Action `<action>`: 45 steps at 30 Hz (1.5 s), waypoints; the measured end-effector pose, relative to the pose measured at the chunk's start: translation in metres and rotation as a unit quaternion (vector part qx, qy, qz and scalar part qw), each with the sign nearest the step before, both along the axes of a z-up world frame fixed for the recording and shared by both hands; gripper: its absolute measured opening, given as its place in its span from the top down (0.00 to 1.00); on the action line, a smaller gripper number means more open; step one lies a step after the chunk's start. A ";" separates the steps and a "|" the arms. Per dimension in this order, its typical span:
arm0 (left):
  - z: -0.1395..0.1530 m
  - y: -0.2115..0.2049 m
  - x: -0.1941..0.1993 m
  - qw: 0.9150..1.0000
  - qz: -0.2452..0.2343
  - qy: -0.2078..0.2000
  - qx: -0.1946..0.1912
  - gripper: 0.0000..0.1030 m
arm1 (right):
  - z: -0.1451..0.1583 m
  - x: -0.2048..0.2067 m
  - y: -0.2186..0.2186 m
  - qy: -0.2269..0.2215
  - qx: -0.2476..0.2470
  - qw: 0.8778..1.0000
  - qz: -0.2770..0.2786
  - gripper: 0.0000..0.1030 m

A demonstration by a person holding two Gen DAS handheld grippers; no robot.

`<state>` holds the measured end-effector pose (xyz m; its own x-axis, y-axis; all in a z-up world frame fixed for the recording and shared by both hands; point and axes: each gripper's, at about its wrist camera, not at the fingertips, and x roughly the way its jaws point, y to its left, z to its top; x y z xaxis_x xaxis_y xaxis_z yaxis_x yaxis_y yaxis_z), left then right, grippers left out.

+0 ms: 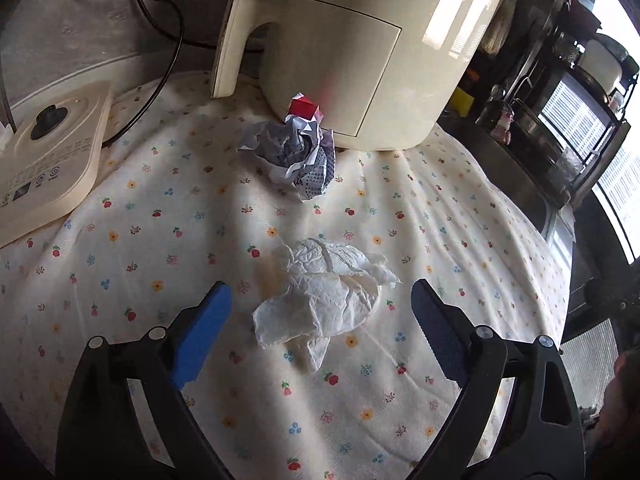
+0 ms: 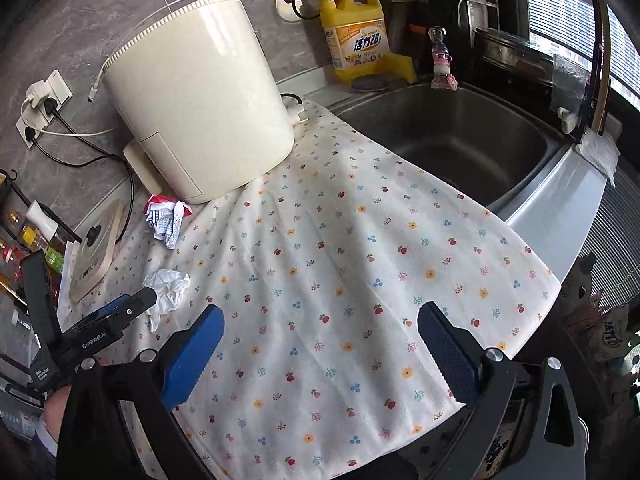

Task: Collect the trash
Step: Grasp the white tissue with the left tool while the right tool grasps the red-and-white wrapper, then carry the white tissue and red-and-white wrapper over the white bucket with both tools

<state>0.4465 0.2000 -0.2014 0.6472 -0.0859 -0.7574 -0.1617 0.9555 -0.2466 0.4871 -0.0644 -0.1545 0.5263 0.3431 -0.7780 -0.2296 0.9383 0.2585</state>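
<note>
- Two scraps of trash lie on the floral cloth (image 1: 460,216), left of the sink (image 2: 460,140).
- The left gripper (image 1: 320,316) hangs wide open, its fingers straddling the tissue (image 1: 320,304), likely so they can close on it.
- At 12 o'clock from the tissue, the wrapper (image 1: 292,152) sits against the fryer (image 1: 360,60), harder to reach.
- The right gripper (image 2: 320,344) is open and empty over bare cloth, probably waiting.

Black claws with blue pads

Left claw (image 1: 322,316) and right claw (image 2: 320,332) are showing black frames, silver screws, ridged blue pads (image 1: 202,332); white lettering is sitting at nine o'clock.
</note>
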 end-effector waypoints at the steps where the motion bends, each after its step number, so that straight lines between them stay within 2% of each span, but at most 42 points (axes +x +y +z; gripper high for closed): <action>1: -0.002 0.000 0.003 1.000 -0.001 0.002 0.001 0.22 | -0.002 0.005 0.004 0.001 0.000 1.000 0.006 0.08; 2: -0.003 0.000 0.006 1.000 -0.001 0.005 -0.001 0.26 | -0.004 0.010 0.009 0.002 0.000 1.000 0.014 0.08; 3: -0.004 0.000 0.008 1.000 0.001 0.008 0.003 0.36 | -0.006 0.016 0.014 0.004 -0.001 1.000 0.022 0.08; 4: -0.004 0.000 0.009 1.000 0.006 0.011 0.017 0.59 | -0.007 0.023 0.021 0.007 -0.003 0.999 0.031 0.08; 5: -0.003 0.002 0.010 0.999 0.014 0.023 0.030 0.74 | -0.008 0.029 0.029 0.012 -0.006 0.999 0.038 0.08; 6: -0.003 0.008 0.011 0.999 0.019 0.034 0.016 0.88 | -0.008 0.034 0.037 0.015 -0.002 0.999 0.048 0.08; 7: 0.000 0.016 0.008 0.999 0.029 0.030 -0.014 0.88 | -0.007 0.039 0.047 0.014 0.003 0.998 0.062 0.08; 8: 0.005 0.023 0.004 0.999 0.040 0.021 -0.022 0.88 | -0.007 0.043 0.059 0.010 0.002 0.997 0.078 0.08; 10: 0.014 0.029 -0.003 0.999 0.049 0.014 0.000 0.89 | -0.007 0.051 0.082 0.006 0.000 0.995 0.104 0.08; 14: 0.028 0.053 -0.027 0.996 0.085 -0.004 -0.006 0.89 | -0.007 0.064 0.127 0.005 0.009 0.989 0.149 0.08; 19: 0.034 0.089 -0.058 0.989 0.147 -0.006 -0.007 0.89 | -0.009 0.072 0.179 0.001 0.012 0.981 0.194 0.08; 26: 0.042 0.124 -0.099 0.977 0.215 -0.008 0.002 0.89 | -0.021 0.077 0.240 0.005 -0.004 0.971 0.239 0.08; 33: 0.041 0.143 -0.121 0.968 0.249 -0.013 -0.003 0.89 | -0.031 0.080 0.279 -0.009 -0.035 0.970 0.242 0.09; 34: 0.042 0.145 -0.123 0.968 0.252 -0.016 -0.003 0.89 | -0.034 0.081 0.281 -0.010 -0.044 0.970 0.239 0.17; 35: 0.043 0.145 -0.123 0.967 0.253 -0.019 -0.003 0.89 | -0.035 0.082 0.281 -0.010 -0.051 0.971 0.234 0.31; 36: 0.044 0.145 -0.123 0.967 0.253 -0.022 -0.002 0.89 | -0.035 0.083 0.280 -0.012 -0.054 0.972 0.230 0.39; 37: 0.046 0.146 -0.124 0.967 0.252 -0.024 -0.001 0.89 | -0.034 0.084 0.280 -0.014 -0.056 0.972 0.230 0.59; 38: 0.047 0.145 -0.124 0.968 0.252 -0.025 0.000 0.89 | -0.032 0.084 0.279 -0.014 -0.056 0.971 0.233 0.65; 41: 0.050 0.143 -0.126 0.969 0.247 -0.032 -0.002 0.89 | -0.028 0.081 0.272 -0.015 -0.053 0.969 0.240 0.78; 45: 0.052 0.138 -0.128 0.971 0.236 -0.038 -0.007 0.89 | -0.024 0.069 0.260 -0.008 -0.048 0.969 0.241 0.83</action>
<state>0.3182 0.3383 -0.1499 0.6717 0.2240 -0.7061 -0.5613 0.7760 -0.2878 0.5564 0.1961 -0.1787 0.3361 0.4783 -0.8113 -0.6501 0.7411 0.1676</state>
